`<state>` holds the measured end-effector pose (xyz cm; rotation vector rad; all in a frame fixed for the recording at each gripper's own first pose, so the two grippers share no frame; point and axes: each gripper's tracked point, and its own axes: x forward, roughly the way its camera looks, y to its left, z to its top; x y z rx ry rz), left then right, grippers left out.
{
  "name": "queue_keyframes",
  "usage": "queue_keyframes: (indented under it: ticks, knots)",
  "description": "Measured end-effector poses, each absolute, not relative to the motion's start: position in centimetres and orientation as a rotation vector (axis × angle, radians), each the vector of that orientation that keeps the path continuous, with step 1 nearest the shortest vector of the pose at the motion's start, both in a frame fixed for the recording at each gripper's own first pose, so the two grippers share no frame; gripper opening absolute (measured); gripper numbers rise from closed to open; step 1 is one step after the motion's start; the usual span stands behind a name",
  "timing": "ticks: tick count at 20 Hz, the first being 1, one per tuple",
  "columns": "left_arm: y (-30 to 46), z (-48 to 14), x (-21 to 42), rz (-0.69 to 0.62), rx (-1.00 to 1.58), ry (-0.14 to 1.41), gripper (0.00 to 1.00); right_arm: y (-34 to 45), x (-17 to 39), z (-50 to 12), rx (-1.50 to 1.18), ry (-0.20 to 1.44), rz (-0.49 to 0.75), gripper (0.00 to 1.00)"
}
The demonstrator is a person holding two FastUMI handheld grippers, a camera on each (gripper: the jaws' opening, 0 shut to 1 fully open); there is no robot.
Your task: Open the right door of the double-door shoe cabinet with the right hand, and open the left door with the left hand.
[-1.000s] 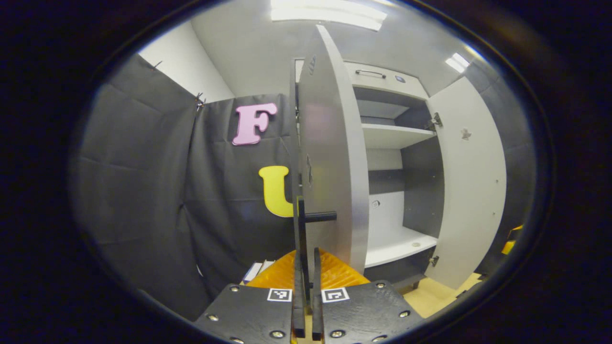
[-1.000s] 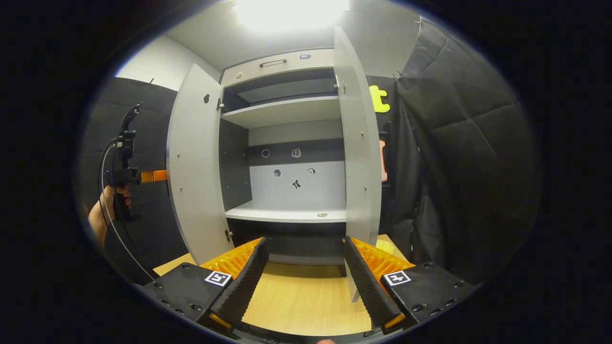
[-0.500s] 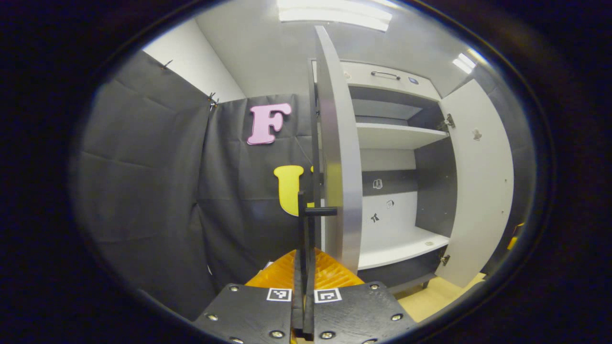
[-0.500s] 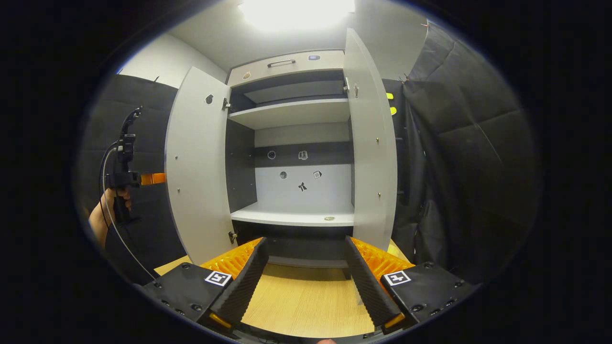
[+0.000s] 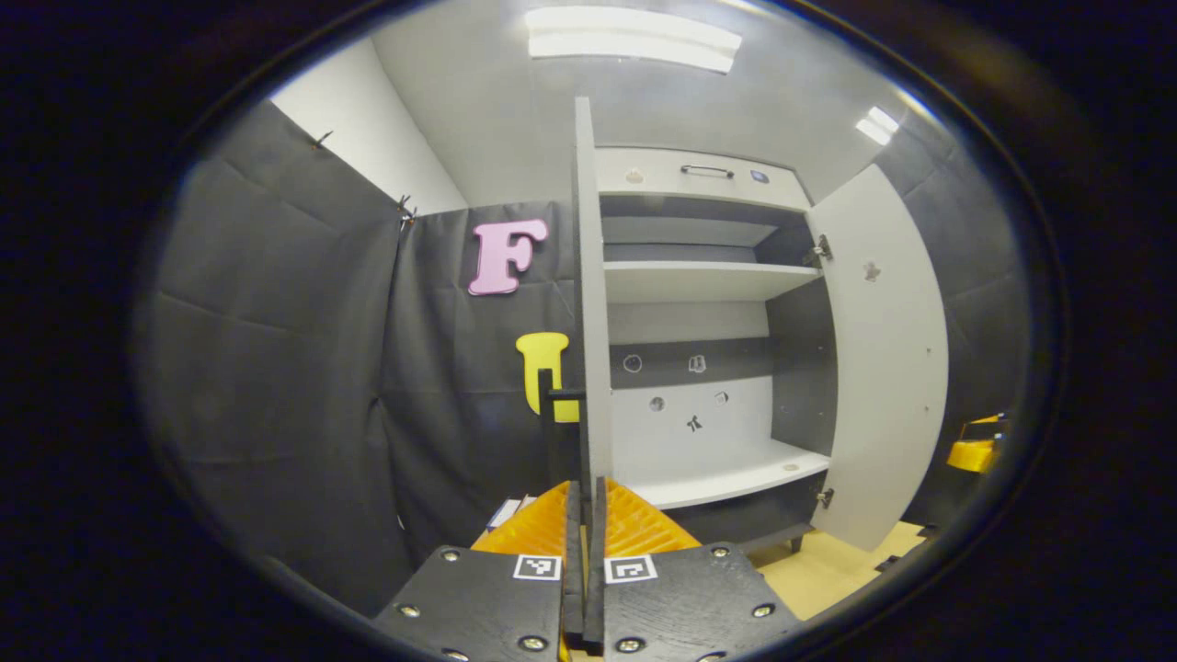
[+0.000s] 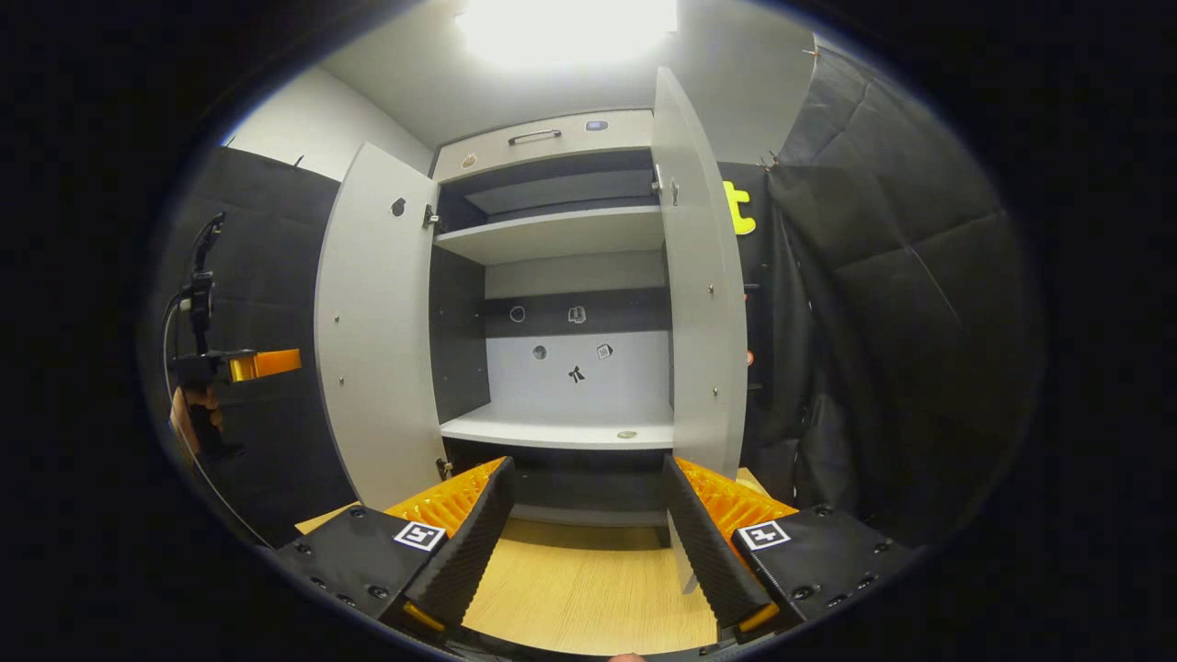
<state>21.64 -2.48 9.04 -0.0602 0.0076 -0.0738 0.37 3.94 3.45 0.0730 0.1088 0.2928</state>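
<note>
My left gripper [image 5: 585, 561] has its fingers together, my right gripper [image 6: 584, 542] has them apart, empty, and beyond stands the grey double-door shoe cabinet [image 6: 561, 322], both stiff panels open, best gripped by its slim black handle [image 5: 552, 405].

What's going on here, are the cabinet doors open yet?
A person is working a shoe cabinet with a handheld tool in each hand. Both doors stand wide open, the left door and the right door. The left tool is shut; the right gripper view shows it beside the left door's edge, not touching it. The right tool is open, holds nothing and faces the shelves. The opening looks done.
</note>
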Motion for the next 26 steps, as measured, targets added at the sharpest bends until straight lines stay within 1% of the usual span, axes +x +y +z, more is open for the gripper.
queue_keyframes:
  ticks: [5,11,13,15,18,26]
  knots:
    - [-3.9,6.2,18.5,-0.069,-0.057,0.059,0.02,3.3,0.2,3.8,0.059,0.091,0.286,0.99]
    - [-4.4,2.2,15.5,-0.045,-0.043,0.124,0.03,1.1,0.0,4.2,0.018,0.069,0.245,0.99]
    - [-4.1,2.1,15.0,-0.029,-0.04,0.12,0.2,0.5,0.0,4.2,0.022,0.066,0.229,0.99]
    - [-3.0,2.8,14.8,0.02,-0.035,0.088,0.37,0.1,0.0,4.2,0.031,0.067,0.22,0.99]
    - [-2.6,3.3,14.5,0.051,-0.064,0.061,0.92,-0.4,0.1,4.0,0.034,0.068,0.207,0.99]
    - [-2.2,3.5,14.2,0.069,-0.026,0.044,0.92,-1.5,0.4,4.2,0.038,0.059,0.184,0.99]
